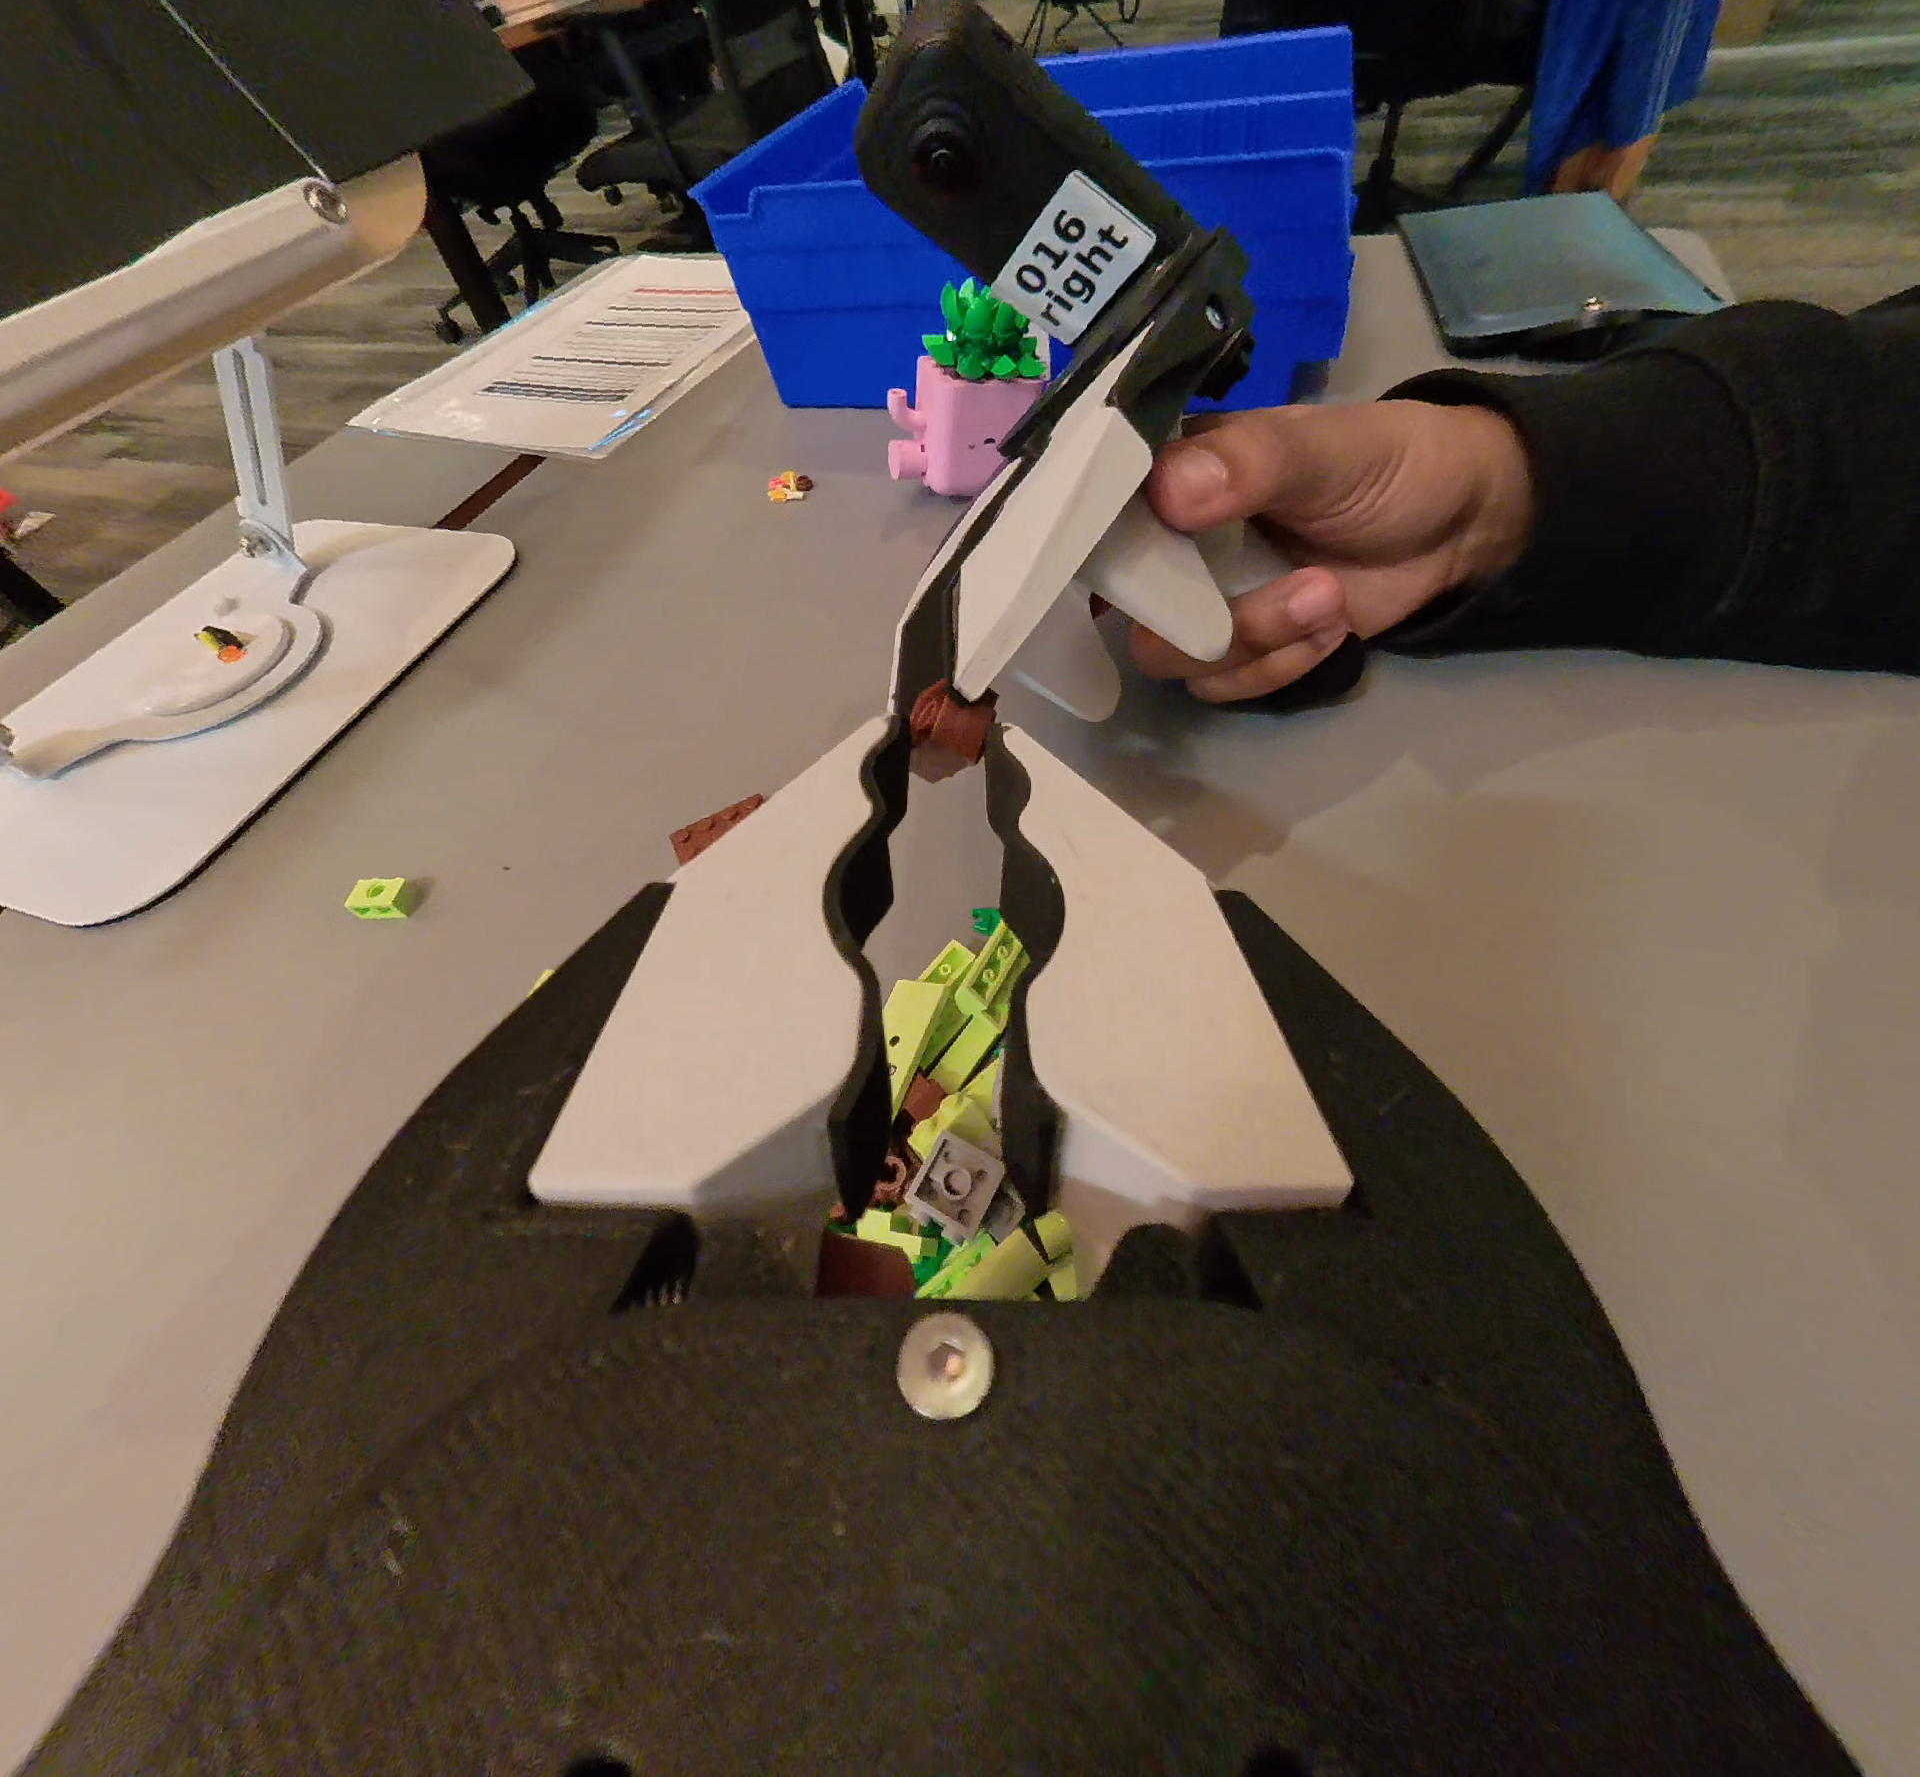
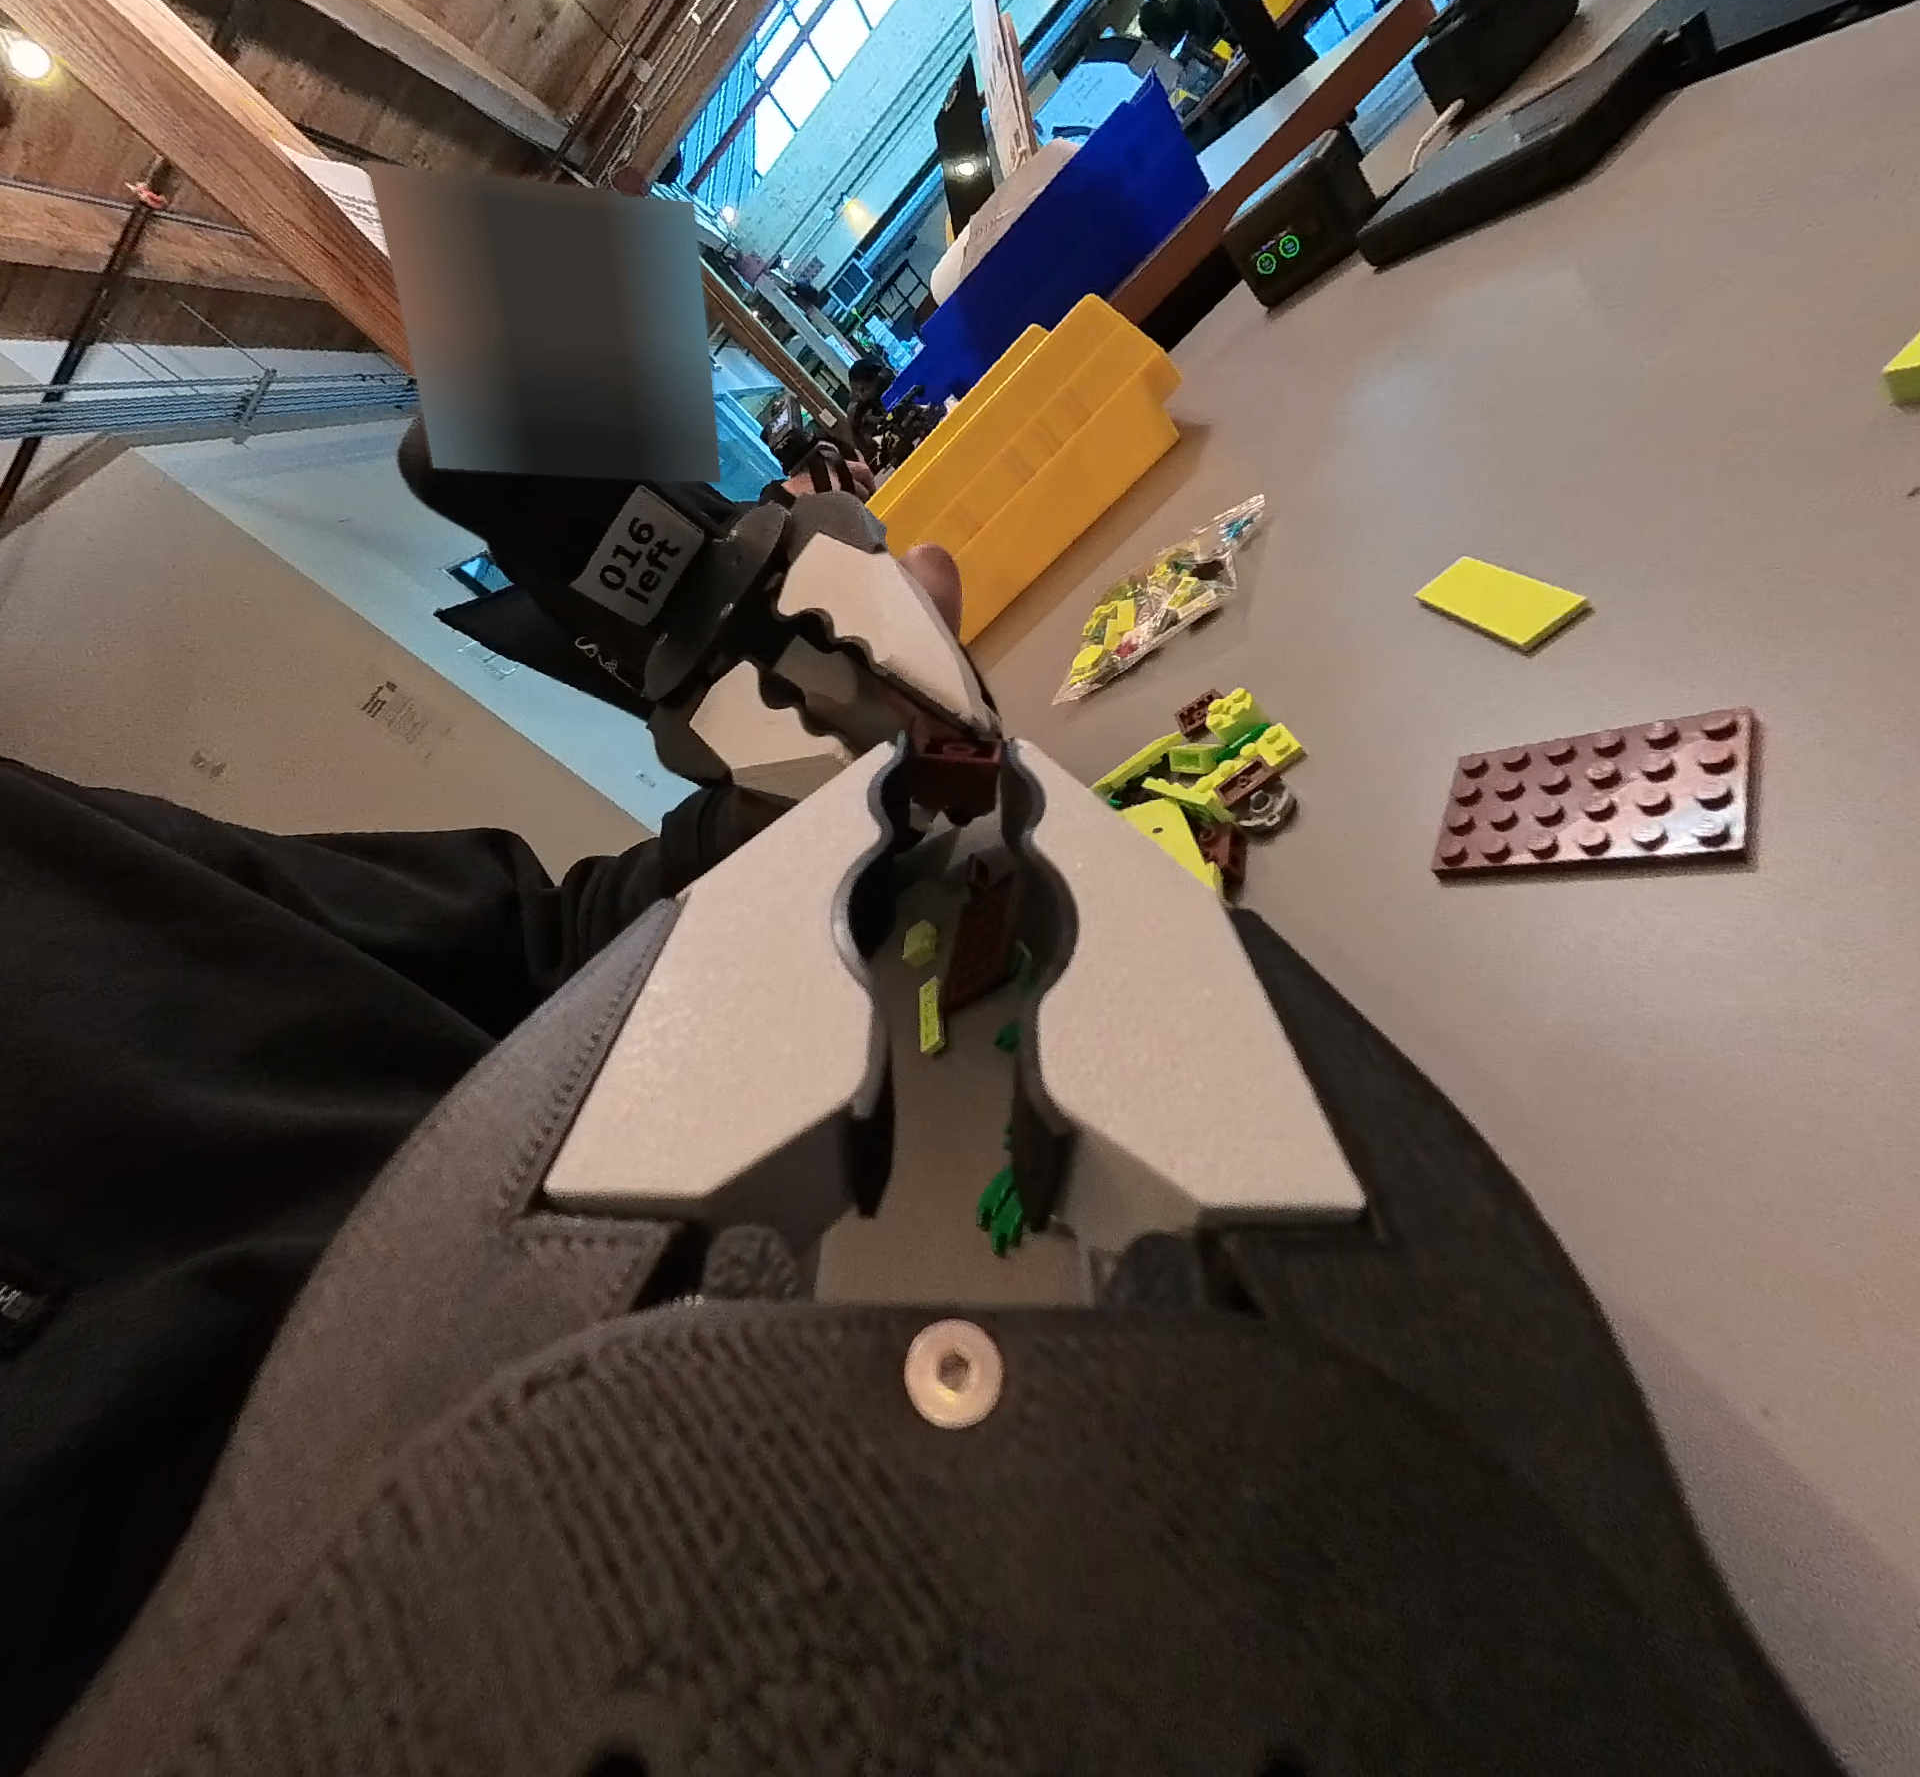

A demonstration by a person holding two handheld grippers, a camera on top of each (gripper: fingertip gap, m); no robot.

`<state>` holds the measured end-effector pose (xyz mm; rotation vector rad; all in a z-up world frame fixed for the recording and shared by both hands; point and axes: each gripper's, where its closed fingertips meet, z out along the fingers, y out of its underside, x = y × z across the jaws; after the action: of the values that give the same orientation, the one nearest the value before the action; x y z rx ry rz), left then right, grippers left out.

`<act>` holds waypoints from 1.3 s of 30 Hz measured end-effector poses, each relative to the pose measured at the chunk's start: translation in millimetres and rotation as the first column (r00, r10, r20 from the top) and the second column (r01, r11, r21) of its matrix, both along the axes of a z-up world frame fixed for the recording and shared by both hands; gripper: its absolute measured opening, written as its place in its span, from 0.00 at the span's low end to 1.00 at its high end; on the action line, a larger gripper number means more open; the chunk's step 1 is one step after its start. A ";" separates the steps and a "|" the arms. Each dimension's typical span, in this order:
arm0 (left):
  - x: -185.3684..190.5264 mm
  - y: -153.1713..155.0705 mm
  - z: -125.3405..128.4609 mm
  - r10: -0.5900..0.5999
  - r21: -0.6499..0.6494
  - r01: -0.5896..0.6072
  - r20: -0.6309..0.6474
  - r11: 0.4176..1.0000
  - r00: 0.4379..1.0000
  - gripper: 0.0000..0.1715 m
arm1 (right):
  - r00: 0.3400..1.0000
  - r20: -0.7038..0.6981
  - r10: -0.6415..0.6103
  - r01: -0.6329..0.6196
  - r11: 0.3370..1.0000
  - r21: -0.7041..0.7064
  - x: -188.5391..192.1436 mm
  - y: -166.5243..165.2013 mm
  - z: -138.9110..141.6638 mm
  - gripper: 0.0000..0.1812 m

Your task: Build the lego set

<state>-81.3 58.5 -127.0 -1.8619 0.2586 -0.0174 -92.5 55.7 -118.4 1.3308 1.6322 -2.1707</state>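
- Both tools meet tip to tip at frame centre in both views. The left tool (image 1: 951, 740) and the right tool (image 2: 951, 771) each look closed on a small brown piece (image 1: 948, 721), lifted clear of the grey surface (image 1: 1507, 948).
- Whether that is one brick or two half-joined I cannot tell; in the right wrist view the brown piece (image 2: 951, 771) fills the gap between the tips.
- My judgement: this is a mid-air press or hand-over. Keep both grips firm, line the studs up squarely, and push straight along the joint, since twisting could pop the piece loose.
- Release only one tool at a time.
- The loose brick pile (image 2: 1210, 777) and brown baseplate (image 2: 1595, 792) lie right of centre; the finished pink pot (image 1: 961, 423) stands above centre before the blue bin (image 1: 831, 273).
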 end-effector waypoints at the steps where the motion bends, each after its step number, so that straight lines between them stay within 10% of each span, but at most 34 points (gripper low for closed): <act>1: -0.7 0.4 0.6 0.004 0.005 -0.004 0.014 1.000 1.000 0.07 | 1.000 -0.007 -0.004 0.004 1.000 0.002 -0.1 0.4 0.8 0.08; 9: -28.5 1.8 15.7 0.080 0.055 -0.119 0.468 0.991 0.880 0.07 | 0.951 -0.269 -0.151 0.216 0.949 0.231 -4.6 9.8 15.6 0.29; 12: -20.1 4.9 20.2 -0.023 0.042 -0.015 0.767 0.999 0.641 0.07 | 0.832 -0.539 -0.134 0.460 0.709 0.534 -6.5 11.9 13.8 0.29; 16: -9.1 7.6 24.7 -0.102 0.079 0.075 0.921 0.994 0.377 0.07 | 0.643 -0.766 -0.022 0.718 0.365 0.592 -6.1 9.1 20.5 0.24; 21: -5.2 7.3 35.0 -0.152 0.132 0.092 0.951 0.987 0.268 0.07 | 0.593 -0.804 0.045 0.765 0.282 0.580 -2.2 1.8 23.8 0.13; 26: -6.4 4.1 34.1 -0.151 0.122 0.107 0.934 0.987 0.323 0.11 | 0.601 -0.799 0.001 0.756 0.326 0.568 -0.9 7.9 27.5 0.08; 34: -68.0 -20.4 9.7 0.134 -0.021 -0.160 0.664 0.987 0.736 0.22 | 0.937 -0.314 -0.154 0.348 0.332 0.877 -20.7 42.2 -70.3 0.08; 39: -92.8 -34.9 -5.5 0.290 -0.119 -0.268 0.521 0.956 0.803 0.21 | 0.971 -0.159 -0.176 0.216 0.374 0.902 -16.1 39.8 -89.2 0.08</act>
<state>-174.0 23.6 -132.5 -1.8382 -0.4121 -0.3392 -108.5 95.5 -207.6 1.7351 3.0587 -1.2192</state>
